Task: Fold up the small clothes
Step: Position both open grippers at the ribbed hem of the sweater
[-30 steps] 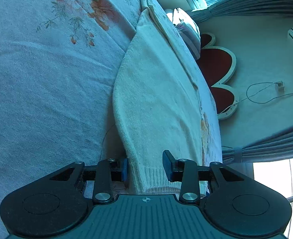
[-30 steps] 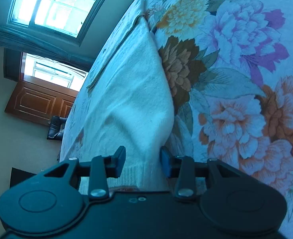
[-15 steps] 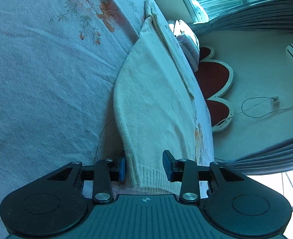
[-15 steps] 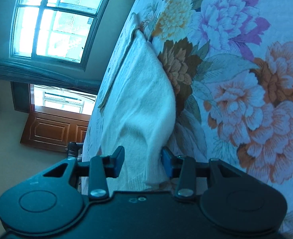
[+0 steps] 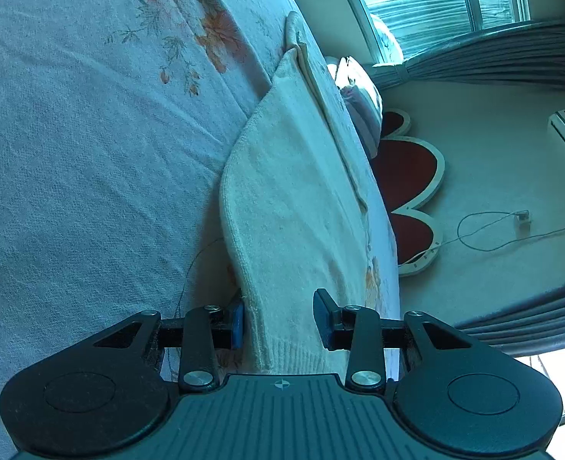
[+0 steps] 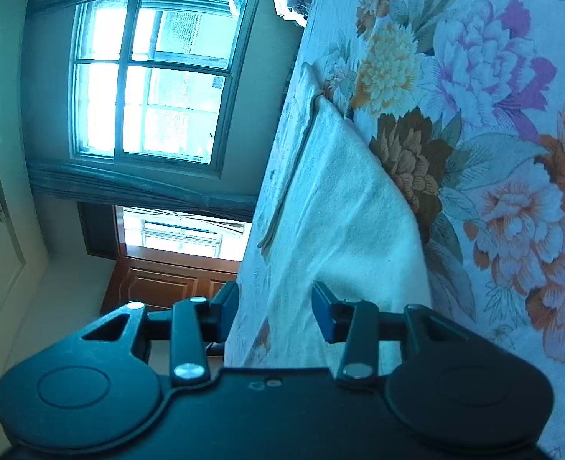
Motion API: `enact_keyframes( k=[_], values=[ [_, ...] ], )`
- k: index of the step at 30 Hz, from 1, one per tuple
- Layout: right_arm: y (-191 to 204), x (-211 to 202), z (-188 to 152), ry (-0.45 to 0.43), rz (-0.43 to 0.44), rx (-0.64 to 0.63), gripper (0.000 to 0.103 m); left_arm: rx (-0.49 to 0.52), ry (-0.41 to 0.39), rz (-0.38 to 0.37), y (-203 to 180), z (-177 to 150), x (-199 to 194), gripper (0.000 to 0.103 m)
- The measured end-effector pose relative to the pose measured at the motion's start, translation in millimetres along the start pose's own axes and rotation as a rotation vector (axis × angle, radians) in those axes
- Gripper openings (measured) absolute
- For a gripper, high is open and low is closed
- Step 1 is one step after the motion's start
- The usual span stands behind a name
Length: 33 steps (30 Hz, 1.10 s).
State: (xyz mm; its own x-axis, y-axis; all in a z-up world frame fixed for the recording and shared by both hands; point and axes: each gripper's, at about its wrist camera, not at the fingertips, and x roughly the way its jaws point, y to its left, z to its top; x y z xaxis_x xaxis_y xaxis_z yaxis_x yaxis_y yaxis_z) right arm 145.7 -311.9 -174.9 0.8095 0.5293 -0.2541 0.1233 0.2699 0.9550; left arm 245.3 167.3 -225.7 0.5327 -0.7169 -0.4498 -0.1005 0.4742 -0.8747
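Left wrist view: you see the bed [image 5: 71, 153] filling the left half of the frame, its pale cover printed with faint orange flowers. The white knit garment [image 5: 294, 211] lies along the bed's edge, folded over into a long band that runs away from you toward the window [image 5: 435, 4]. Its ribbed hem is the nearest part and sits between the fingers of your left gripper [image 5: 278, 324]. The fingers stand wide apart; the left blue pad [image 5: 237, 325] lies just beside or against the hem's edge, and the right finger is clear of the cloth on top. Nothing is clamped. Beyond the bed you see the floor with a red scalloped mat [image 5: 405, 176], a white cable [image 5: 485, 230] and grey curtains.

In the right wrist view, the bed [image 6: 493, 153] carries a bold print of purple, yellow and orange flowers. The garment [image 6: 343, 222] lies along the bed's edge, its near end reaching between the fingers of your right gripper [image 6: 274, 316]. These fingers are also spread wide and hold nothing; the left finger hangs off the bed's side, the right finger is over the cloth. You cannot tell whether it touches. A window [image 6: 148, 88] and a wooden door [image 6: 167, 283] lie behind
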Motion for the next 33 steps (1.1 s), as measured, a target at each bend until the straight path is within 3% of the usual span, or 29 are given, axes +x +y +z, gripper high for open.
enact_keyframes(
  k=[4, 8, 9, 10, 13, 21, 24, 29, 33],
  values=[
    [-24, -19, -18, 0.009, -0.117, 0.052, 0.043, 0.018, 0.006, 0.012, 2, -5, -8, 0.037],
    [-35, -29, -39, 0.029, -0.156, 0.09, 0.043, 0.026, 0.022, 0.024, 5, -6, -7, 0.037],
    [-36, -28, -42, 0.024, -0.177, 0.092, 0.043, 0.022, 0.025, 0.023, 6, -7, -7, 0.037],
    [-38, -26, -44, 0.013, -0.207, 0.102, 0.035, 0.02, 0.027, 0.022, 7, -7, -6, 0.037],
    [-39, -20, -42, -0.019, -0.205, 0.131, 0.037, 0.018, 0.03, 0.017, 6, -8, -4, 0.037],
    [-23, -7, -30, -0.05, -0.276, 0.053, 0.047, 0.015, 0.009, 0.027, 5, -6, -4, 0.037],
    [-15, -2, -9, -0.091, -0.312, -0.067, 0.048, 0.007, 0.01, 0.019, 7, -2, -2, 0.037],
    [-20, 20, 26, 0.034, -0.255, -0.159, 0.048, 0.026, 0.032, 0.005, 7, 5, 3, 0.037],
    [-20, 25, 24, 0.158, -0.199, -0.204, 0.044, 0.037, 0.051, -0.016, 6, 7, 4, 0.036]
  ],
)
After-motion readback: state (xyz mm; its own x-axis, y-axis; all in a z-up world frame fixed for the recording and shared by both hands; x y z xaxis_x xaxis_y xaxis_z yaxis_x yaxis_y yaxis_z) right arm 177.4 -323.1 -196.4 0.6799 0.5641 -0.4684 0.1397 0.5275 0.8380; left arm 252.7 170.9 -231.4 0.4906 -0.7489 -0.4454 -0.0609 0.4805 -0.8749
